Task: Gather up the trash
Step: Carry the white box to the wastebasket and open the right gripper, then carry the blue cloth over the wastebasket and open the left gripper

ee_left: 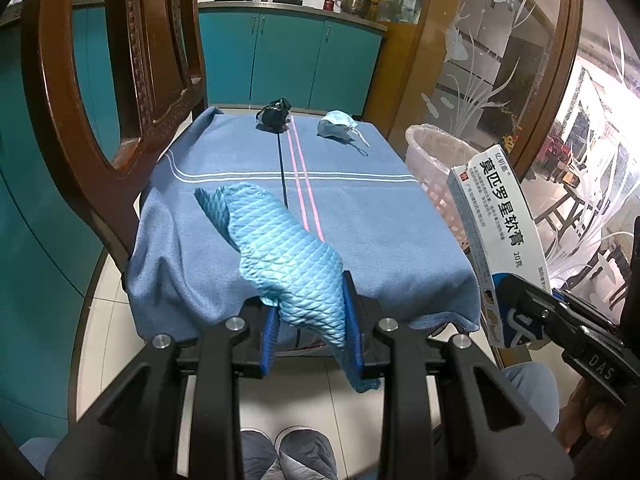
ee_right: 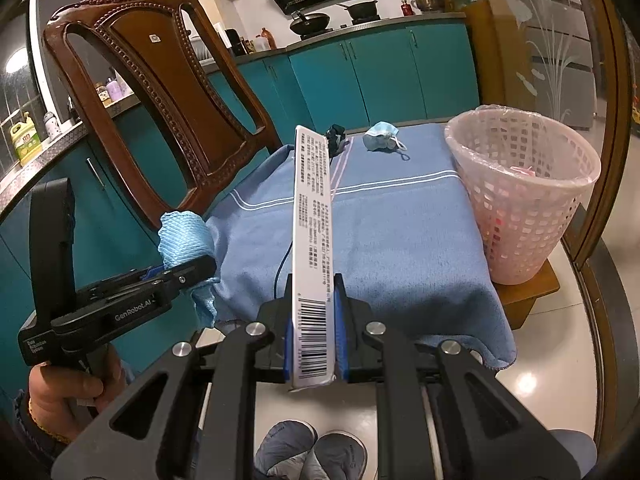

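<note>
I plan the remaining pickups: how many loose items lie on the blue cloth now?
2: a crumpled face mask at the far right, a small black object at the far middle. None seem hidden.

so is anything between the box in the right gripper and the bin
Nothing visible. The right gripper holds the box upright over the near edge of the blue cloth. The bin stands to its right, mouth open, with only bare cloth between them. The mask lies farther back, off that line.

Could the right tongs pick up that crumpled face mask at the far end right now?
Probably not yet: the right tongs are shut on the medicine box, so they are full. The path to the face mask over the blue cloth looks open.
</note>
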The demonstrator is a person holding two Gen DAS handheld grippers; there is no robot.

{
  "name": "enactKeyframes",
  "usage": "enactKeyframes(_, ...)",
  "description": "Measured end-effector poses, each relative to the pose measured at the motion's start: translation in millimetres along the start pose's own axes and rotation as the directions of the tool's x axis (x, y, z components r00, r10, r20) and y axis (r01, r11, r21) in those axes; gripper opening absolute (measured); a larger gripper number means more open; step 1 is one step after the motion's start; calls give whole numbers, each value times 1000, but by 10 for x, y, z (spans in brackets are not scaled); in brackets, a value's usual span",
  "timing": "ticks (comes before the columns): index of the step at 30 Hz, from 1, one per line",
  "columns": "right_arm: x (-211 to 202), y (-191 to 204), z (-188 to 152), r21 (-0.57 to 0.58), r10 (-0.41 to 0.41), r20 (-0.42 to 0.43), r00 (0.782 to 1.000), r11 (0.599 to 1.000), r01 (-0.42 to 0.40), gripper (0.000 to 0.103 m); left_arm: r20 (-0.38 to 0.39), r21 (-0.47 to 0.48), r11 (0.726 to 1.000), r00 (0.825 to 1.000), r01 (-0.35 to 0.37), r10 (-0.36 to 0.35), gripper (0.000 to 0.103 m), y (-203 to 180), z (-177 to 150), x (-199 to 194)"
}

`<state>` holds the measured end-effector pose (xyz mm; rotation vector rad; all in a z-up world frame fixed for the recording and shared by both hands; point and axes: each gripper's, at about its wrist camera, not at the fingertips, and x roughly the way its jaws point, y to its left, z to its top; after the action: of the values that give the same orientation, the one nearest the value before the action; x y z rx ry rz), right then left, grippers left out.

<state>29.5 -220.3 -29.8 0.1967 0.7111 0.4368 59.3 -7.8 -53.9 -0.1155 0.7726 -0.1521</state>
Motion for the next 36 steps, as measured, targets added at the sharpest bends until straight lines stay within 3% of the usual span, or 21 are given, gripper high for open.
enactKeyframes(8,60,-144,49,-2,-30,-2,1000,1000,30,17,-9,1,1000,1000,-1,1,29,9,-17,8)
enactKeyframes(11,-70,-436,509,1,-93,91,992,996,93,17,-8,5,1000,1000,-3,3,29,24,-4,-6)
enactKeyframes(14,-142,-818,1163,5,-200,204,958,979,203,17,-2,-1,1000,1000,-7,7,29,42,29,-22)
enactKeyframes(17,-9,-1276,1729,59,-279,248,928,960,273,20,2,-3,1000,1000,-8,8,29,41,68,-33)
enactKeyframes(18,67,-1428,1858,77,-292,254,922,956,282,29,7,1,1000,1000,-10,10,29,31,85,-45)
enactKeyframes(19,197,-1602,1980,80,-297,231,926,955,287,53,11,6,1000,1000,-13,12,29,19,101,-57)
enactKeyframes(21,337,-1847,2039,137,-346,189,919,936,324,67,15,16,1000,1000,-17,17,29,-1,119,-72)
enactKeyframes(24,284,-1906,1783,204,-276,186,943,950,237,69,14,26,999,1000,-20,20,29,-18,110,-73)
enactKeyframes(28,91,-1603,900,196,-255,195,947,956,217,81,-21,34,999,1000,-13,14,29,-73,75,50)
enactKeyframes(32,-133,-1465,-106,309,-213,89,973,935,176,82,-58,77,996,998,39,-34,29,-311,116,248)
enactKeyframes(36,-343,-1303,-596,339,-171,-1,985,927,161,82,-47,171,976,991,133,-127,29,-854,464,408)
